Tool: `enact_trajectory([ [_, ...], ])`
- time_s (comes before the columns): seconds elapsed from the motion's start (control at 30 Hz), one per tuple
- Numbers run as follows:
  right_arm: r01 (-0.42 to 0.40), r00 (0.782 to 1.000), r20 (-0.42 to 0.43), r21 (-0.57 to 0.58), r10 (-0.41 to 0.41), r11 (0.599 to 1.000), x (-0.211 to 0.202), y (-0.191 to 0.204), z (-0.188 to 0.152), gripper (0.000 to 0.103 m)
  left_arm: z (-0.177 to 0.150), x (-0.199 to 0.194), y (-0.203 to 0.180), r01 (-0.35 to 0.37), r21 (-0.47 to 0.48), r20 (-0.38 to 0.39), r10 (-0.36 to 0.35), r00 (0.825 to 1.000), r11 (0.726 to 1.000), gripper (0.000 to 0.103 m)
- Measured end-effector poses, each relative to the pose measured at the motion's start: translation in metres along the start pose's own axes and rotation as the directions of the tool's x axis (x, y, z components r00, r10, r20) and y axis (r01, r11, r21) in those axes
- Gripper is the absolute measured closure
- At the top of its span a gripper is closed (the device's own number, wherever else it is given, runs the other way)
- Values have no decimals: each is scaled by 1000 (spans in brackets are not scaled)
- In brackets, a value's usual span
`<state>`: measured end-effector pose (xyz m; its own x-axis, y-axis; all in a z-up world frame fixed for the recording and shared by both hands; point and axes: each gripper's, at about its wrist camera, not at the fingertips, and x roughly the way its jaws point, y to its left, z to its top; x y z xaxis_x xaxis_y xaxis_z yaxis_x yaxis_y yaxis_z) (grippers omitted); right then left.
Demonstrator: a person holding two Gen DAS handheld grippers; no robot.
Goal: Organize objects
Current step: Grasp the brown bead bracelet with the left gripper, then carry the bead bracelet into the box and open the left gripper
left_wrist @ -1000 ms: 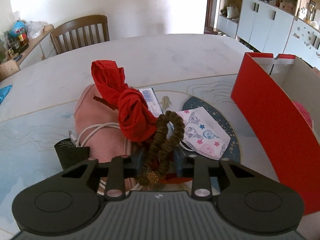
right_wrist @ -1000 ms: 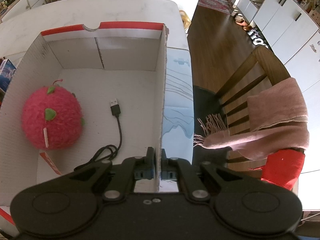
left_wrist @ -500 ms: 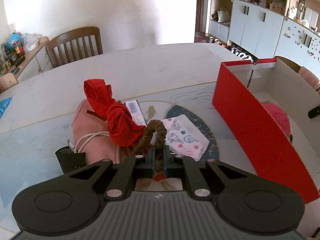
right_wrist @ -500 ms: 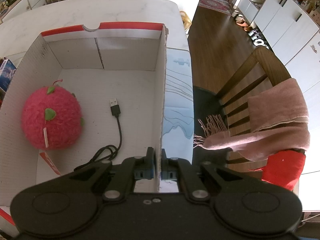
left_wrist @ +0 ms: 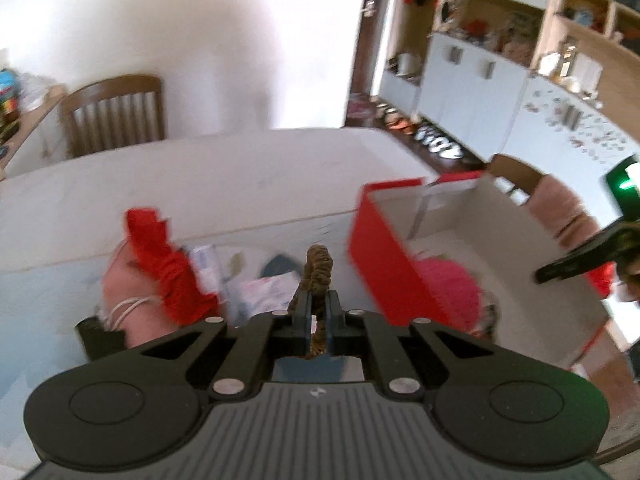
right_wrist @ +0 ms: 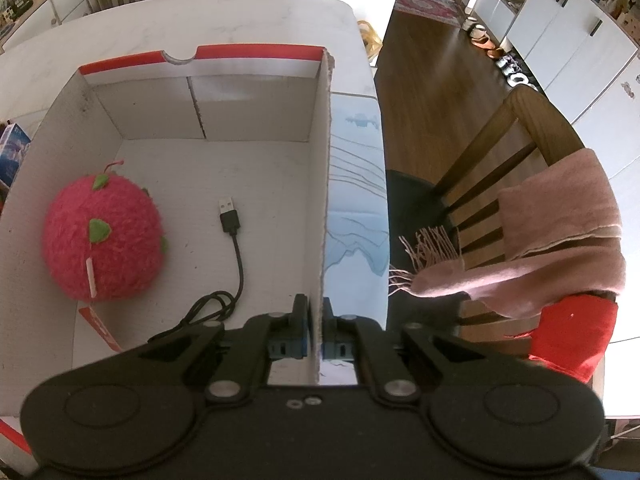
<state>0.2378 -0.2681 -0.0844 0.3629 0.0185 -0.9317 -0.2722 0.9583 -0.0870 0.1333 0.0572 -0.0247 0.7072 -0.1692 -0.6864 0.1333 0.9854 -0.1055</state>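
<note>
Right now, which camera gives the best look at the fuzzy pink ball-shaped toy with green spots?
The right wrist view: the fuzzy pink toy sits whole and sharp inside the red-and-white cardboard box. The left wrist view shows only a blurred part, behind the box's red wall.

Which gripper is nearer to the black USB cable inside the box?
Right. The right gripper is clamped on the box wall directly beside the USB cable. The left gripper holds a brown scrunchie outside the box.

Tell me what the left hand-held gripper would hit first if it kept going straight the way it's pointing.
Probably the patterned cloth on the table, just ahead of the left hand-held gripper, which is shut on the brown scrunchie. Blur makes depth uncertain.
</note>
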Motion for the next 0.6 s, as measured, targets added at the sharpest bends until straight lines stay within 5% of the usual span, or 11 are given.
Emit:
enact_trajectory([
  [0.27,-5,1000,2,7,5,1000,1,-2,-1,100,26,-4,-60,159,121,14,-162,987,980,98],
  [0.6,-5,1000,9,6,5,1000,0,-2,-1,100,35,34,-139,304,270,-87,-291,953,914,98],
])
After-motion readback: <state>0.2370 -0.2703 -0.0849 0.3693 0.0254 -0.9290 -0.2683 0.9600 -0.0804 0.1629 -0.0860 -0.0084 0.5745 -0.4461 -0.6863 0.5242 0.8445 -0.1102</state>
